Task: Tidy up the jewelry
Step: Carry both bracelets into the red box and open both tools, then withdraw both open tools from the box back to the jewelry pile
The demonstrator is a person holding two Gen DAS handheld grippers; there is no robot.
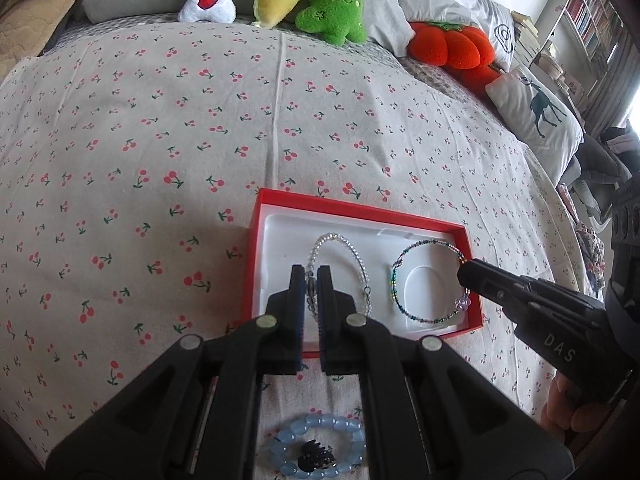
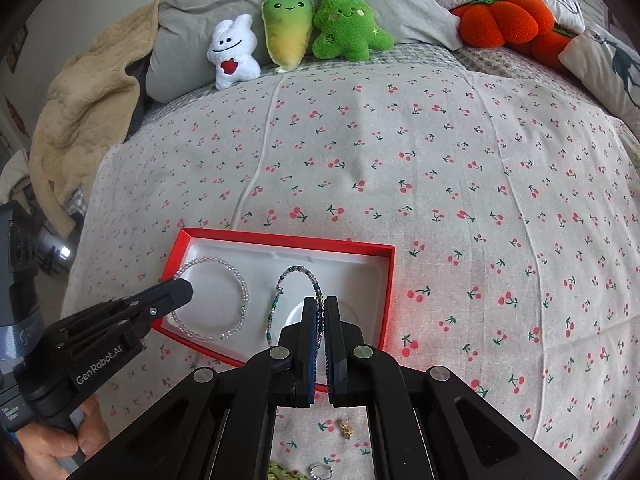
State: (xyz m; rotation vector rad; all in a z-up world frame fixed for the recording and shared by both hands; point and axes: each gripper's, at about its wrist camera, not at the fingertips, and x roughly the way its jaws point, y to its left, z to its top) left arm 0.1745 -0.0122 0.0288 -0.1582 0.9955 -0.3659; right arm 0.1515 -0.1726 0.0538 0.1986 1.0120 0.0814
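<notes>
A red box with a white insert [image 1: 276, 240] [image 2: 224, 252] lies on the cherry-print bedspread. A clear beaded bracelet [image 1: 352, 252] [image 2: 224, 264] lies in its left half. My left gripper [image 1: 311, 276] [image 2: 182, 290] is shut on the bracelet's near left side. A multicoloured beaded bracelet [image 1: 420, 246] [image 2: 296, 270] lies in the right half. My right gripper [image 2: 320, 304] [image 1: 466, 274] is shut on its right side.
A blue bead bracelet [image 1: 320, 424] with a black clip inside lies near me on the bedspread [image 1: 160, 160]. A small gold piece [image 2: 345, 429], a silver ring [image 2: 320, 470] and green beads [image 2: 280, 472] lie near. Plush toys [image 1: 328, 4] and pillows [image 1: 536, 112] line the far edge.
</notes>
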